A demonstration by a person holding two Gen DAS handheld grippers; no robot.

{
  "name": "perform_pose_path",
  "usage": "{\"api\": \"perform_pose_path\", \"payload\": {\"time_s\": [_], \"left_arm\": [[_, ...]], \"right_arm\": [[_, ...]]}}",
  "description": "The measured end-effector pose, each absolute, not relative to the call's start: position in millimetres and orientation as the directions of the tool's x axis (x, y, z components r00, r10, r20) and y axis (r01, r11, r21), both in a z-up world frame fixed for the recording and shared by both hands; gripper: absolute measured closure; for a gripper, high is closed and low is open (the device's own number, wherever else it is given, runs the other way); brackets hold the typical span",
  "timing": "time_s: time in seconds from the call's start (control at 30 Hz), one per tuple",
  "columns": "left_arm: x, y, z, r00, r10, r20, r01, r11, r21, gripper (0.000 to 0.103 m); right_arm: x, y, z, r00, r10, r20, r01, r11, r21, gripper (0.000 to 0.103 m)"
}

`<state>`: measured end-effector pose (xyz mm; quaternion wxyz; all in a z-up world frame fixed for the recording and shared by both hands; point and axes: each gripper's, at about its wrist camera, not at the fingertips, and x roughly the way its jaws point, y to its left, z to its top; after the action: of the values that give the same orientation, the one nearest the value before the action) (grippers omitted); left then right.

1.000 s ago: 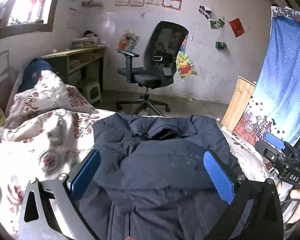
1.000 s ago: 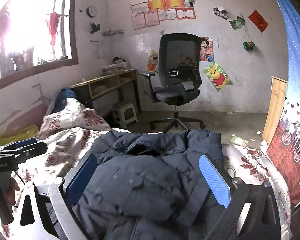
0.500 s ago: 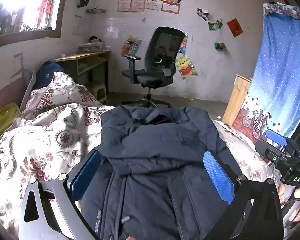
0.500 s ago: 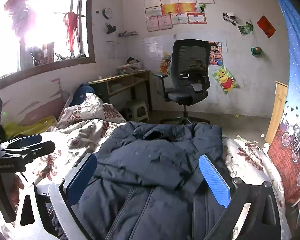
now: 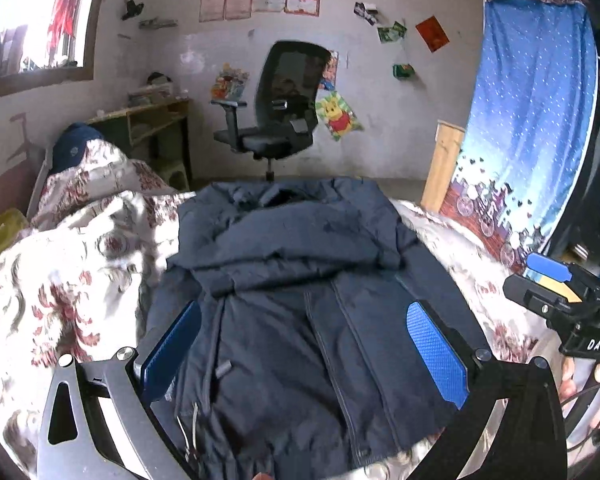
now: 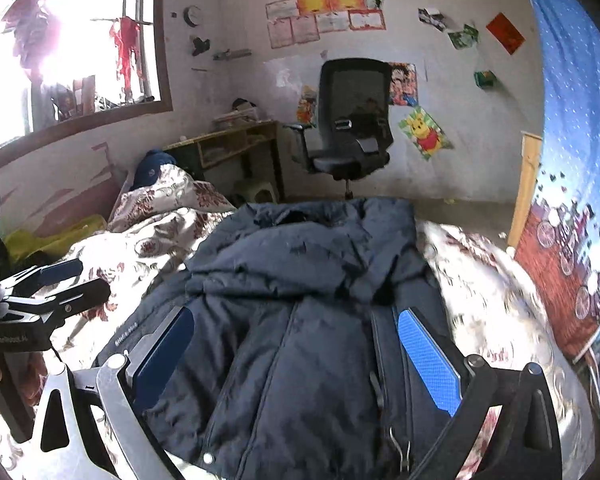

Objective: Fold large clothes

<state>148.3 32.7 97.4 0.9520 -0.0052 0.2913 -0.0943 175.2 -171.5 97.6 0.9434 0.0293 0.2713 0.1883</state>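
We see the dark navy jacket [image 5: 300,300] lying front-up on the bed's floral bedspread [image 5: 60,280], filling the centre and lower middle of both wrist views, collar toward the office chair [image 5: 276,108] at upper centre. Its sleeves are folded across the chest; zipper runs down the middle.

Left hand-held gripper [image 5: 304,344]: blue pads spread wide, nothing between them, hovering over the jacket's lower half. Right hand-held gripper [image 6: 296,356]: same, pads wide apart, empty, above the jacket hem area.

Versus one second ago: both cameras have pulled back and up from the jacket. More of the lower body, zipper and hem now shows, where earlier only the folded chest filled the lower frame. Jaw spread looks unchanged in both.

In the left view the right hand-held gripper sits at the right edge; in the right view the left one sits at the left edge. Both are off the jacket.

Blue curtain [image 5: 532,120] at right, window [image 6: 80,48] at upper left.
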Motion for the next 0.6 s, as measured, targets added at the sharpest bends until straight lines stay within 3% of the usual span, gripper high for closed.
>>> {"api": "perform_pose_path", "payload": {"time_s": [0.4,0.6], "left_arm": [[121,39,38,0.732,-0.172,-0.659,0.16,0.984,-0.079,0.001],[104,39,3,0.683,-0.127,-0.72,0.197,0.98,0.013,0.001]], "right_arm": [[147,-180,26,0.687,0.337,-0.644,-0.323,0.935,0.145,0.0],[148,-173,-15,0.558,0.3,-0.774,-0.35,0.93,0.109,0.0]]}}
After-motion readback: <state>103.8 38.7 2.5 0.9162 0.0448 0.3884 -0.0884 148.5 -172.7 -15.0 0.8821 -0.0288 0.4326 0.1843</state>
